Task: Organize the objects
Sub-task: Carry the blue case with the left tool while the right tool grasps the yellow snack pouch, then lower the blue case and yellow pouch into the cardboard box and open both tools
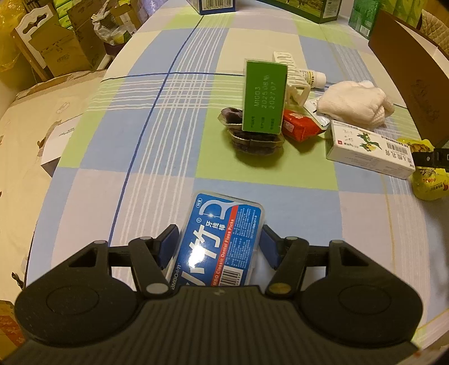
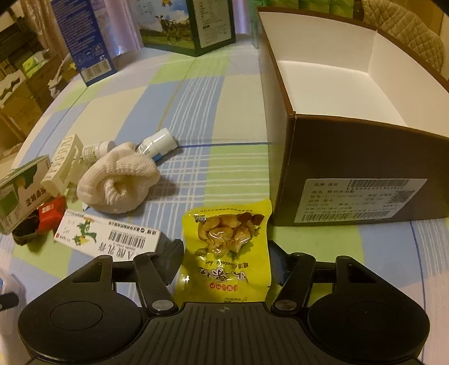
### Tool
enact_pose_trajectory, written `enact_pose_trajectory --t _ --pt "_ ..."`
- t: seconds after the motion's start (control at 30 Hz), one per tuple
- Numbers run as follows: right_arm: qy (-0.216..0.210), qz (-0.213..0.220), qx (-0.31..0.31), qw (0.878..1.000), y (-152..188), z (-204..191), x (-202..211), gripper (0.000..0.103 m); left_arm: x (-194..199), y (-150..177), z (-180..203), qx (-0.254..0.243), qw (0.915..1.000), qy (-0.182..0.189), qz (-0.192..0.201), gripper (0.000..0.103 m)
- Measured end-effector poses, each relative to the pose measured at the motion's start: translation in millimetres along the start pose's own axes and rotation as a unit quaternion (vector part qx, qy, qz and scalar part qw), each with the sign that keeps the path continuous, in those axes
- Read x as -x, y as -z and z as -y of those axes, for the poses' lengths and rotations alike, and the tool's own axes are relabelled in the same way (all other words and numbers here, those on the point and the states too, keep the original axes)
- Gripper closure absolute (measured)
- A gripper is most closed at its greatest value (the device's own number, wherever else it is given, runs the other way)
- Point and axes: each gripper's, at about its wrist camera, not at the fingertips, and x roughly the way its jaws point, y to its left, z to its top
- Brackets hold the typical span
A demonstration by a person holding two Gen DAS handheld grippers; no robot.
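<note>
In the left wrist view a blue dental floss pick box [image 1: 221,238] lies flat on the checked tablecloth between the fingers of my left gripper [image 1: 220,241], which stands open around it. The pads sit close to both long sides. In the right wrist view a yellow snack packet [image 2: 224,252] lies flat between the fingers of my open right gripper [image 2: 224,257]. An open brown cardboard box [image 2: 350,174] with a white inside stands just right of the packet.
A pile lies mid-table: green box [image 1: 263,95], red packet [image 1: 299,127], white medicine box [image 1: 367,147], rolled white cloth [image 2: 118,182], small bottles [image 2: 160,143], dark pouches [image 1: 252,140]. Tall cartons [image 2: 188,25] stand at the far edge. The table edge curves at the left.
</note>
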Motion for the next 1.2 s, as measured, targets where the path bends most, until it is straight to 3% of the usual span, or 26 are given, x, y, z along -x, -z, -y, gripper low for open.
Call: enact_pose_trajectory --t 0.23,0.73,1.2 --pt "-0.011 -0.002 0.010 1.000 6.0 1.9 15.8 0.052 4.2 -2.6 8.3 -0.010 0.9999 0.008 0.008 0.044" --pt "-0.047 0.022 -0.001 0.999 22.0 17.5 79.7 0.052 34.9 -14.1 48.9 -0.045 0.9970 0.045 0.043 0.044" --pt "-0.066 0.083 -0.043 0.993 13.0 64.6 147.9 0.052 78.2 -59.4 135.5 -0.120 0.9813 0.109 0.104 0.044"
